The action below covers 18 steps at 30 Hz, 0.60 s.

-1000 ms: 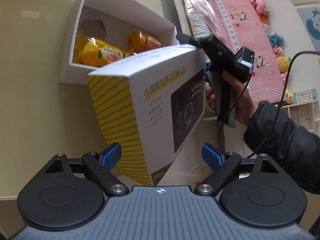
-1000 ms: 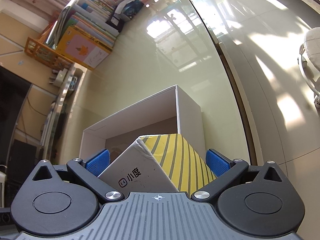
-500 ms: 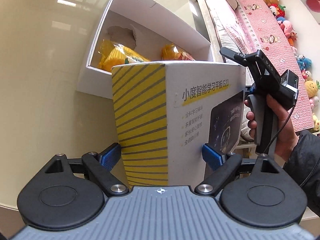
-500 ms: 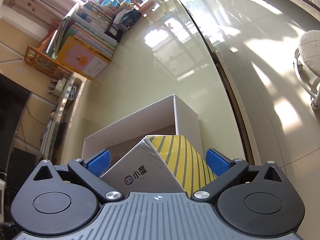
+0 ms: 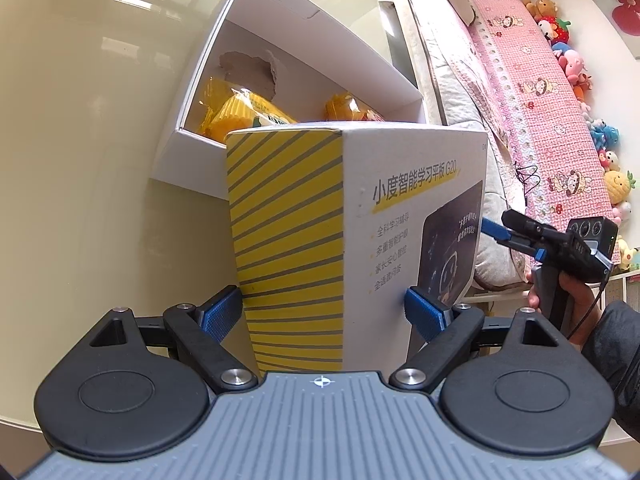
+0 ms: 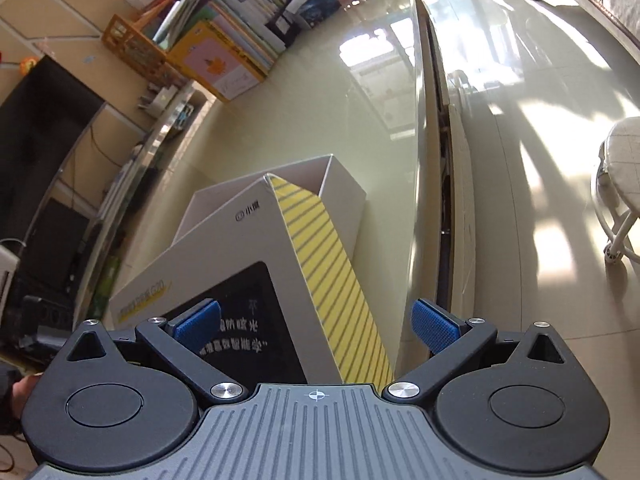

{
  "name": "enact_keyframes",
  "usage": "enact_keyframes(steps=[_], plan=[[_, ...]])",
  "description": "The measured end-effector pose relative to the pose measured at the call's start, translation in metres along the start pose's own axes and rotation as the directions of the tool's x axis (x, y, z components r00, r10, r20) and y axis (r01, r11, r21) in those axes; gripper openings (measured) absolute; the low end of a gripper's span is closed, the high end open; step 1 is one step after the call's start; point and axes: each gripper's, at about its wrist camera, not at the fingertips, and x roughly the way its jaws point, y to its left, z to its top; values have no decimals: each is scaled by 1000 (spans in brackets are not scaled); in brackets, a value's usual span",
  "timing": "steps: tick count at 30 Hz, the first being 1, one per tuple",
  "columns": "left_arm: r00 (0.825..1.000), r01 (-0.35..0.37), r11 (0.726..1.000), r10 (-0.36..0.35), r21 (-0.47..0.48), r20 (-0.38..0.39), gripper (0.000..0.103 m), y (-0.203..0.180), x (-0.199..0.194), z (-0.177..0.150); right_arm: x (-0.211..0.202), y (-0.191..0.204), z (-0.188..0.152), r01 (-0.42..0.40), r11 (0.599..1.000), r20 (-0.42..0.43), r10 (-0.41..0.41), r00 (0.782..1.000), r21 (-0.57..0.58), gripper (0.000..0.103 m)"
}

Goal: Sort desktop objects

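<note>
A white tablet box with yellow stripes (image 5: 360,220) stands upright on the glossy beige table, in front of an open white carton (image 5: 304,44). Yellow snack packets (image 5: 240,116) lie inside the carton. My left gripper (image 5: 323,314) is open, with the box's near corner between its blue pads and both pads close against the box's faces. My right gripper (image 6: 317,323) is open just above and behind the box (image 6: 280,260); the right pad stands clear of the striped side. In the left wrist view one of its blue fingers (image 5: 494,234) sits at the box's right edge.
The table edge (image 6: 424,160) runs just right of the box, with tiled floor and a white stool (image 6: 620,184) beyond. Books (image 6: 224,40) and a dark screen (image 6: 40,128) lie at the far left. A pink-covered bed (image 5: 520,80) with plush toys stands behind.
The box went from tilted and raised to standing upright on the table. My right gripper drew back from its top end to its side. My left gripper came in around the near corner.
</note>
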Motion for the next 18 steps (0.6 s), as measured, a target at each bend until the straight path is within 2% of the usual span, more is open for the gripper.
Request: enact_keyframes(steps=[2,5,18], plan=[[1000,2,1000,-2,1,-2,103,1,0,1,7,1,-4,-8,1000,-53,9,999,8,102],[1000,-1,1000,1,6,-4,103,0,0,2,24,9,-8,-9,1000,-140,9,990,2,84],[1000,-16,999,16,30,-2,103,-2,-7,7,22,44,-3,41,999,-155,-44,987,-25,85]])
